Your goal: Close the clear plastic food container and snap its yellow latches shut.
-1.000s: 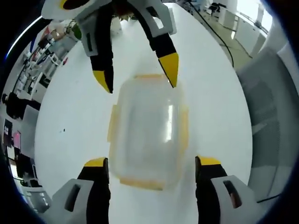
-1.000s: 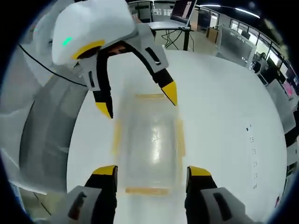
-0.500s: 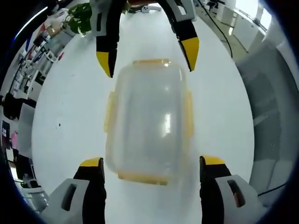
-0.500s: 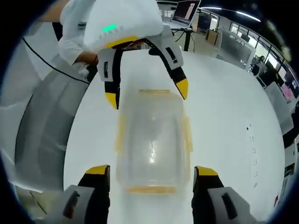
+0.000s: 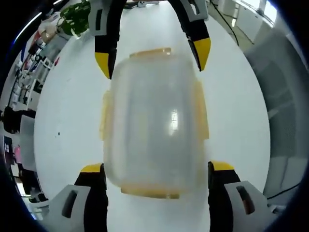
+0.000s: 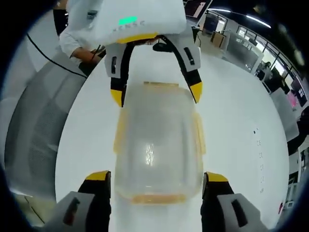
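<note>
In the left gripper view, the clear plastic food container (image 5: 154, 116) is seen lying on the white table (image 5: 63, 121), its lid on and yellow latches (image 5: 201, 116) visible along all four sides. The left claw (image 5: 154, 169) is spread wide, its yellow-tipped jaws set either side of the container's near end. At the far end, the right claw (image 5: 152, 53) is spread wide as well. A green plant (image 5: 77, 14) is seen far left.

In the right gripper view, the container (image 6: 157, 140) is framed between the wide right claw (image 6: 157, 178) at its near end and the wide left claw (image 6: 157, 94) at its far end. A white sleeve (image 6: 77, 41) is seen beyond.
</note>
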`<control>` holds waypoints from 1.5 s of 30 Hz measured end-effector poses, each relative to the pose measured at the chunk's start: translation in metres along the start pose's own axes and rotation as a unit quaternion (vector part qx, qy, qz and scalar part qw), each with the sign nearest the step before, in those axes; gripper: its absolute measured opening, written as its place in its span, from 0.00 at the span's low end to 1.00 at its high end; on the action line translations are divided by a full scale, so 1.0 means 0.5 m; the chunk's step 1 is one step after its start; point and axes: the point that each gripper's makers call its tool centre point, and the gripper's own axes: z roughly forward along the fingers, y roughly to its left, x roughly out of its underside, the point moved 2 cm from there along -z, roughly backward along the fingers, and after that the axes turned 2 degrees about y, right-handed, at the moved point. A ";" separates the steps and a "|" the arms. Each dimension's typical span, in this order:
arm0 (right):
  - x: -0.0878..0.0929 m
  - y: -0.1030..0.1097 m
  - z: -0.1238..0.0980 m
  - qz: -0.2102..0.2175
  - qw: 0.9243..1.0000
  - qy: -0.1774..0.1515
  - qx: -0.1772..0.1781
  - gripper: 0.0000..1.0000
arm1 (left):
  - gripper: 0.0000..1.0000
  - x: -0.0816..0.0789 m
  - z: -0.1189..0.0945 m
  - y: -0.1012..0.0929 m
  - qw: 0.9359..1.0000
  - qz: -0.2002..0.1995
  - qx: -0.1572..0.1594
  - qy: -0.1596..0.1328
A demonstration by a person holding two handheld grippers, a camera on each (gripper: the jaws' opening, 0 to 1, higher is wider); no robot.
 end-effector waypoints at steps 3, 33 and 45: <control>0.001 -0.003 0.004 -0.006 1.000 0.003 0.009 0.74 | 0.85 0.003 0.005 0.003 1.000 0.006 -0.009 0.007; -0.098 0.010 0.046 -0.015 1.000 -0.002 0.006 0.74 | 0.83 0.116 -0.017 -0.005 1.000 -0.007 -0.008 0.017; -0.119 -0.006 0.057 -0.017 1.000 -0.003 0.008 0.74 | 0.83 0.140 -0.020 0.009 1.000 -0.012 -0.009 0.010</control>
